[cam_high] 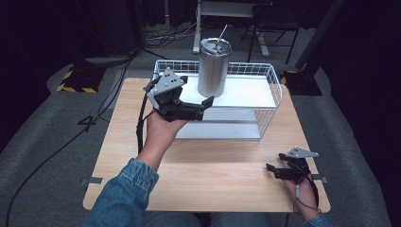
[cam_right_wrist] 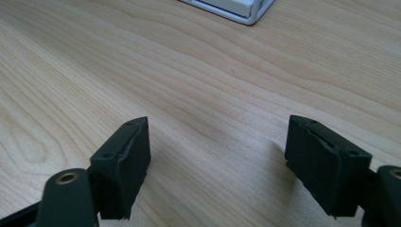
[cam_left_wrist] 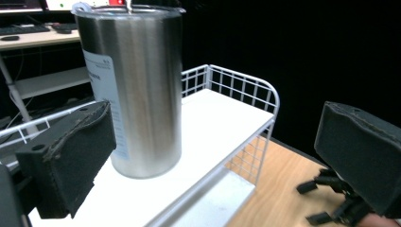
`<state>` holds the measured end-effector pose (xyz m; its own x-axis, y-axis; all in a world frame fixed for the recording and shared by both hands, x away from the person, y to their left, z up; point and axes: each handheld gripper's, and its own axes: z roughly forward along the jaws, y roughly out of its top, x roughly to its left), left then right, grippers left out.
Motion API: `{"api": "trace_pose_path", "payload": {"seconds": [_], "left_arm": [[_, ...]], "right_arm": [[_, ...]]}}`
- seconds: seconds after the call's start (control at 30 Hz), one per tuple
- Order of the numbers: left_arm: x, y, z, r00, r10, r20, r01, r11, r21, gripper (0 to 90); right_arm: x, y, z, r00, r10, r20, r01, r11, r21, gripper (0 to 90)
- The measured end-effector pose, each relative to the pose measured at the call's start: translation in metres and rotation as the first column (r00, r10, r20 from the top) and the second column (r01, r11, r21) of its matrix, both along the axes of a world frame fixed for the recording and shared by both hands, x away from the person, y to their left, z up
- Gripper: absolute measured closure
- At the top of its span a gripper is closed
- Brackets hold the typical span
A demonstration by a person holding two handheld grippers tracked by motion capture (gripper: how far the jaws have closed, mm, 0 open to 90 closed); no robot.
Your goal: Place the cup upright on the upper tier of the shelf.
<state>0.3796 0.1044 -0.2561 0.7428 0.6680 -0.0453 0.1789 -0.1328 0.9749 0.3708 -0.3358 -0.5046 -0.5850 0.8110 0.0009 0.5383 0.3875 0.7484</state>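
Okay, left gripper (cam_high: 201, 108) has its jaws wide apart, empty, level with the top shelf of the white wire rack (cam_high: 267, 75). The steel tumbler (cam_left_wrist: 135, 85) stands upright on that shelf, ahead of the jaws and nearer the left pad than the right, not yet between them. Right gripper (cam_right_wrist: 217, 161) rests low over the wooden table (cam_right_wrist: 198, 71), jaws apart, holding nothing.

Risks as I see them:
- Off-centre approach: left pad hits the wall first and shoves or tips the tall tumbler.
- Smooth steel could slip in the pads if gripped too high.
- Straw (cam_high: 221, 34) sticks out of the lid; a tilt could spill.
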Motion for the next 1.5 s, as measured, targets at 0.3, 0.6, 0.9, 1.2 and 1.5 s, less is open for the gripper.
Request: {"api": "trace_pose_path", "payload": {"seconds": [0.3,0.6,0.9,1.2,1.5], "left_arm": [[-0.025,0.013,-0.022,0.9999,-0.015,-0.006,0.015,0.9989,0.043,1.7],[-0.047,0.026,-0.051,0.9970,-0.076,-0.016,0.077,0.9915,0.105,4.5],[-0.057,0.048,-0.092,0.9929,-0.067,-0.099,0.075,0.9940,0.079,6.7],[-0.062,0.058,-0.131,0.9895,-0.032,-0.141,0.049,0.9912,0.123,9.5],[-0.063,0.061,-0.169,0.9773,-0.022,-0.211,0.053,0.9886,0.141,9.5]], "right_arm": [[0.000,0.000,0.000,1.0000,0.003,-0.001,-0.003,1.0000,-0.001,23.3],[0.000,0.000,0.000,1.0000,0.003,0.000,-0.003,1.0000,0.000,23.3],[0.000,0.000,0.000,1.0000,0.006,0.001,-0.006,1.0000,-0.001,23.3],[0.000,0.000,0.000,1.0000,0.006,0.001,-0.006,1.0000,0.000,23.2],[0.000,0.000,0.000,1.0000,0.006,0.001,-0.006,1.0000,0.000,23.2]]}}
